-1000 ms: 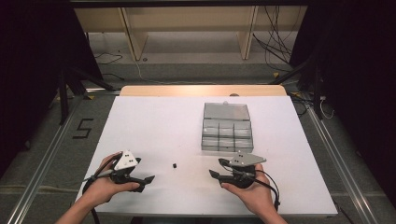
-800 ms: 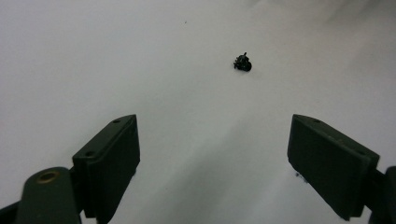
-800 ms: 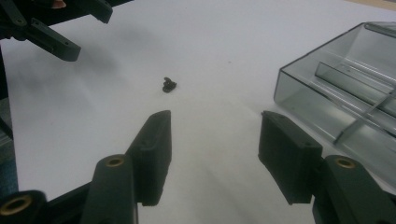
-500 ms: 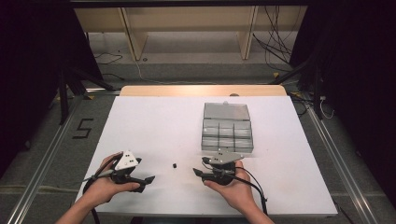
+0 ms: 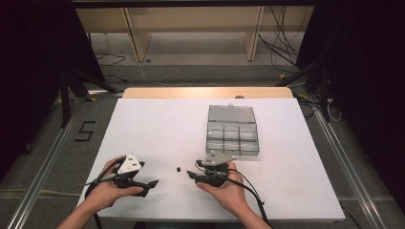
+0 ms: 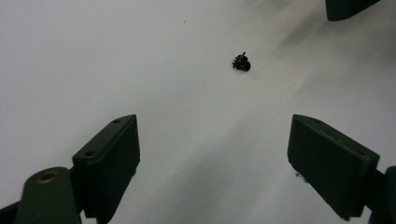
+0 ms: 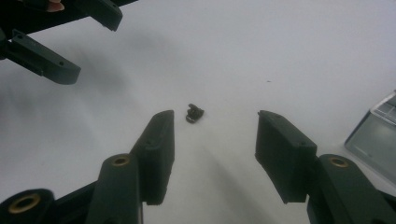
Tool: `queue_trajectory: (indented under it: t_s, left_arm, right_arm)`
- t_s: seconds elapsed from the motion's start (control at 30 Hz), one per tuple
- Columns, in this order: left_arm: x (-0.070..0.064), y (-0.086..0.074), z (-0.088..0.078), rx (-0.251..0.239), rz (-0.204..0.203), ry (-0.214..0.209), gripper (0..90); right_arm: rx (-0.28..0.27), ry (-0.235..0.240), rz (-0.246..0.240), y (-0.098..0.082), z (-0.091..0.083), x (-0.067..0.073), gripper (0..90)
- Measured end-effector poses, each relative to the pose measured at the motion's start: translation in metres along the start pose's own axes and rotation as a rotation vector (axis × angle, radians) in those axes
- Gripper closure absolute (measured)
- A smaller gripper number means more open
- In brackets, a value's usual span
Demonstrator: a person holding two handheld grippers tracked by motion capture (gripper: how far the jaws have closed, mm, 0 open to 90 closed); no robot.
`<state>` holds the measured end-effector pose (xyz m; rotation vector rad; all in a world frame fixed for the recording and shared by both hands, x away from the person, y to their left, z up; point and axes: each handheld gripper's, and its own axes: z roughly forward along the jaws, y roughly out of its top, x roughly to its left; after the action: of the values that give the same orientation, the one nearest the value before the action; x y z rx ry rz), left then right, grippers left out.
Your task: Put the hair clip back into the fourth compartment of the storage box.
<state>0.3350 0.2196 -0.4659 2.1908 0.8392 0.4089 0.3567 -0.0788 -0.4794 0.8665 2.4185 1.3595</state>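
A tiny black part (image 5: 178,169) lies on the white table (image 5: 157,129) between my two grippers. My left gripper (image 5: 150,183) rests at the front left, open and pointing right toward the part (image 6: 242,62), which lies well ahead of its jaws (image 6: 212,122). My right gripper (image 5: 191,175) points left at the same part (image 7: 194,113), which sits just past the tip of one jaw, not between the pads. Its jaws (image 7: 215,116) have just been closing a little and stand open with nothing in them.
A clear plastic box (image 5: 232,131) with several compartments stands just behind the right gripper; its corner (image 7: 378,135) is at the right edge of the right gripper view. The left gripper's jaws (image 7: 46,60) appear at upper left there. Cables trail off the front edge.
The right hand has slid left across the table, from in front of the box to close beside the small black part. The left hand has stayed put.
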Motion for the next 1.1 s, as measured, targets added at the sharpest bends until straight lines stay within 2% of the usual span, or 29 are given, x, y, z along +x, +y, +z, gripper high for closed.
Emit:
queue_trajectory:
  t_s: [0.57, 1.1]
  left_arm:
    - [0.000, 0.000, 0.000, -0.002, 0.001, -0.002, 16.8]
    - [-0.001, 0.000, 0.001, -0.001, 0.003, -0.002, 16.8]
  right_arm:
    - [0.024, -0.005, -0.015, 0.013, 0.028, 0.016, 49.3]
    - [0.088, -0.035, -0.007, 0.013, 0.057, 0.027, 52.5]
